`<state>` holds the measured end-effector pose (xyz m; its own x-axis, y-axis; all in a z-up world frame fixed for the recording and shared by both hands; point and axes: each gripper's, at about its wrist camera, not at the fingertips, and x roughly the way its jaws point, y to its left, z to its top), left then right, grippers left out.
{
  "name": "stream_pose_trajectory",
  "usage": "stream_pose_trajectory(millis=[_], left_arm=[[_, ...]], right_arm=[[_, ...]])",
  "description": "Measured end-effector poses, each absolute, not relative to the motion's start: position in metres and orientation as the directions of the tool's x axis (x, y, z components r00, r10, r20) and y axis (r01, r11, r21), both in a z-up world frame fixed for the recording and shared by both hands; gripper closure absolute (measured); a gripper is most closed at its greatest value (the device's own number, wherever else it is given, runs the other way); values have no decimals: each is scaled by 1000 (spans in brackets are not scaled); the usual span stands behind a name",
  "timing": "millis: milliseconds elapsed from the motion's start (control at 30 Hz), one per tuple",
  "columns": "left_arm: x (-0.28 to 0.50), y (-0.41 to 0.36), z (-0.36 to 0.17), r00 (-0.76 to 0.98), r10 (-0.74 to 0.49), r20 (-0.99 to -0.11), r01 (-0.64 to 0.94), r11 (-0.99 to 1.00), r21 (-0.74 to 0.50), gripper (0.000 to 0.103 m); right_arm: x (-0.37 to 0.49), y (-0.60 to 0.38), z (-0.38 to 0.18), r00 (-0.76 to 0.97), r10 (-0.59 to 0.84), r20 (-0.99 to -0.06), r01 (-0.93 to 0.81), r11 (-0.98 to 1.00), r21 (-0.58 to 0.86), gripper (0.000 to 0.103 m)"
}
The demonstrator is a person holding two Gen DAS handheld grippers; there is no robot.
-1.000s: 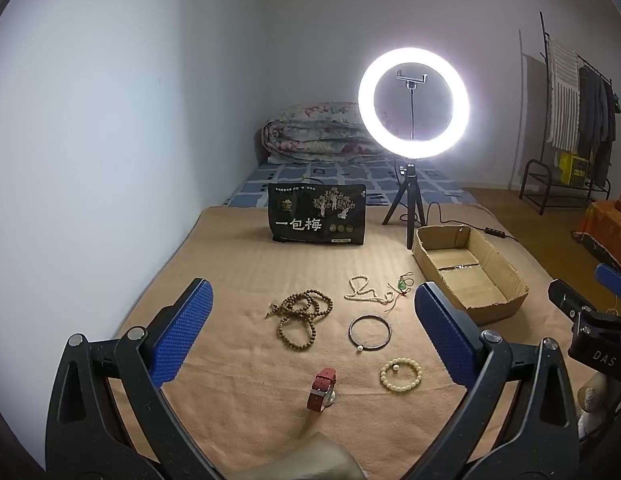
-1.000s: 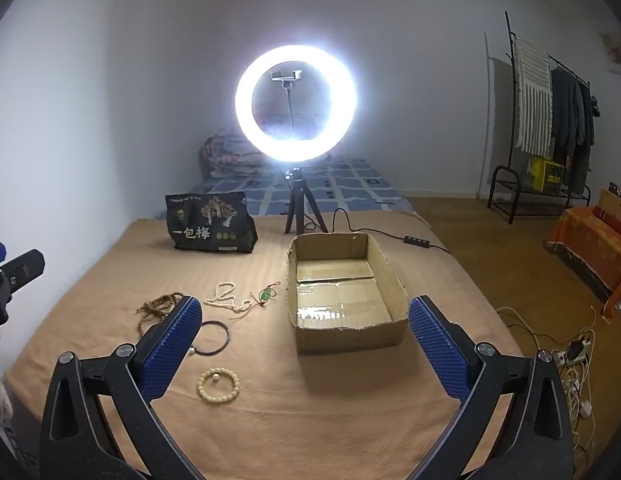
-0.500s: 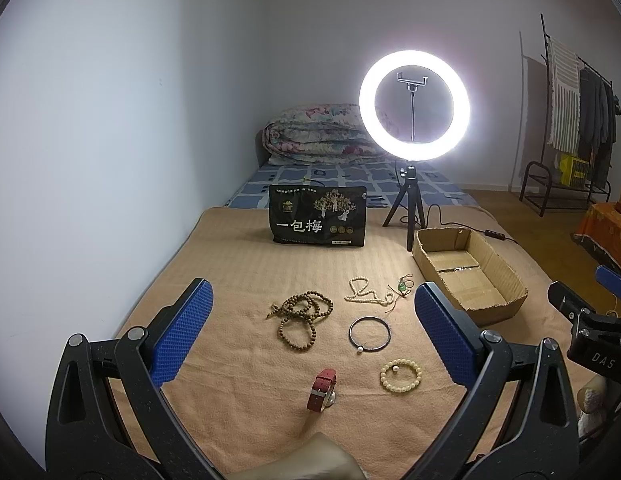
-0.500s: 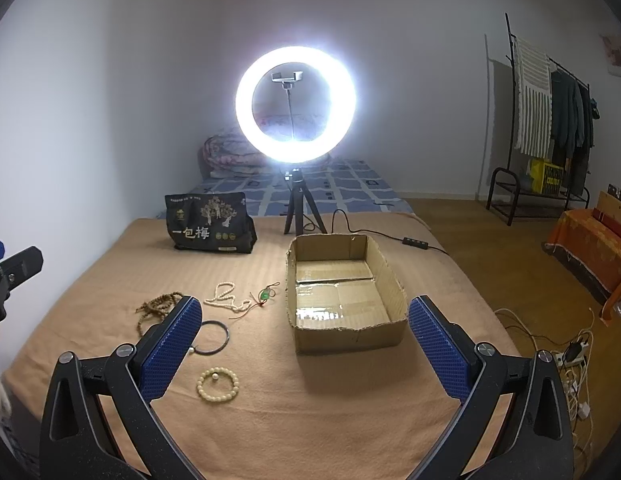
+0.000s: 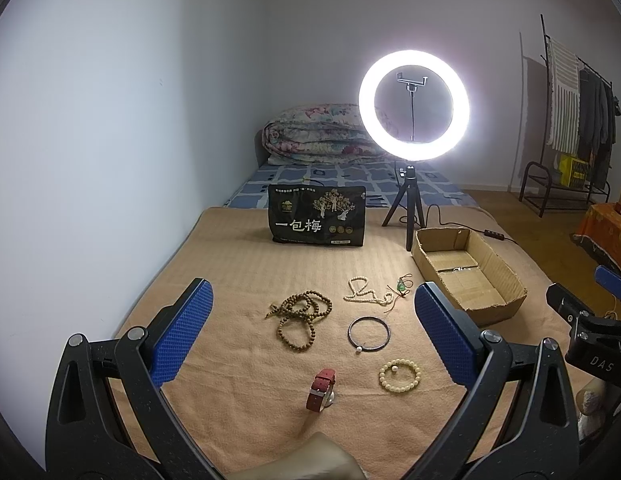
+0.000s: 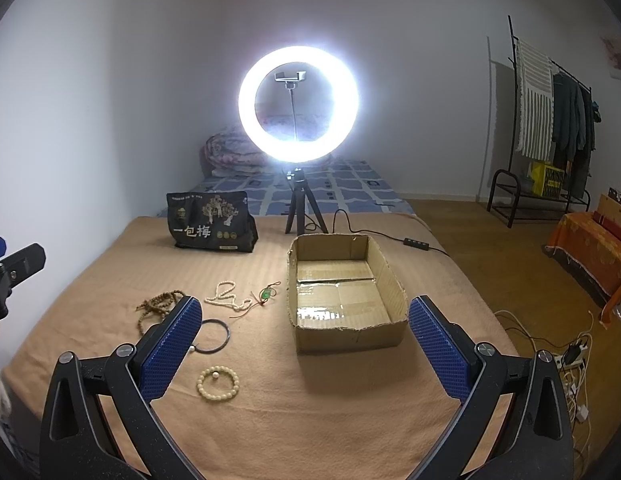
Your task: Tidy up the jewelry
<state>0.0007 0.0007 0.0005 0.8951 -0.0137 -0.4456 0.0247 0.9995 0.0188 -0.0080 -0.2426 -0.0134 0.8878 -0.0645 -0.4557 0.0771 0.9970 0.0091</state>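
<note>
Jewelry lies spread on a tan blanket point(image 5: 238, 264): brown wooden beads point(image 5: 300, 314), a white pearl necklace point(image 5: 364, 292), a green pendant on red cord point(image 5: 400, 287), a dark bangle point(image 5: 369, 333), a cream bead bracelet point(image 5: 399, 374) and a red-strapped watch point(image 5: 321, 390). An open cardboard box point(image 6: 342, 292) stands to their right, with nothing in it. My left gripper point(image 5: 310, 312) hangs open above the jewelry. My right gripper point(image 6: 304, 332) is open in front of the box; the cream bracelet point(image 6: 217, 384) and bangle point(image 6: 212, 335) lie near its left finger.
A lit ring light on a tripod point(image 5: 412, 108) and a black snack bag point(image 5: 316, 222) stand at the blanket's far side. A folded quilt point(image 5: 322, 136) lies beyond. A clothes rack point(image 6: 550, 120) and floor cables point(image 6: 570, 360) are to the right.
Both views have barely shifted; the jewelry and box lie where they were, and both grippers stay open.
</note>
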Motion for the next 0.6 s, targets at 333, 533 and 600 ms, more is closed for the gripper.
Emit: stream_pose_trajectory(millis=[333,533,600], left_arm=[[4,1,-2,895,-13,-445,24,1000,19,0],[4,1,-2,896,-14,-444,25,1000,19,0],[4,2,-2,896,-14,-445,25,1000,18,0]], right_arm=[[-8,-242,-13,887,-62,-458,74,997,9,0],[-8,-243,-13,887,-60,-459,73,997,10,0],[-8,-242,-12,886,-59,-460,71,997,8,0]])
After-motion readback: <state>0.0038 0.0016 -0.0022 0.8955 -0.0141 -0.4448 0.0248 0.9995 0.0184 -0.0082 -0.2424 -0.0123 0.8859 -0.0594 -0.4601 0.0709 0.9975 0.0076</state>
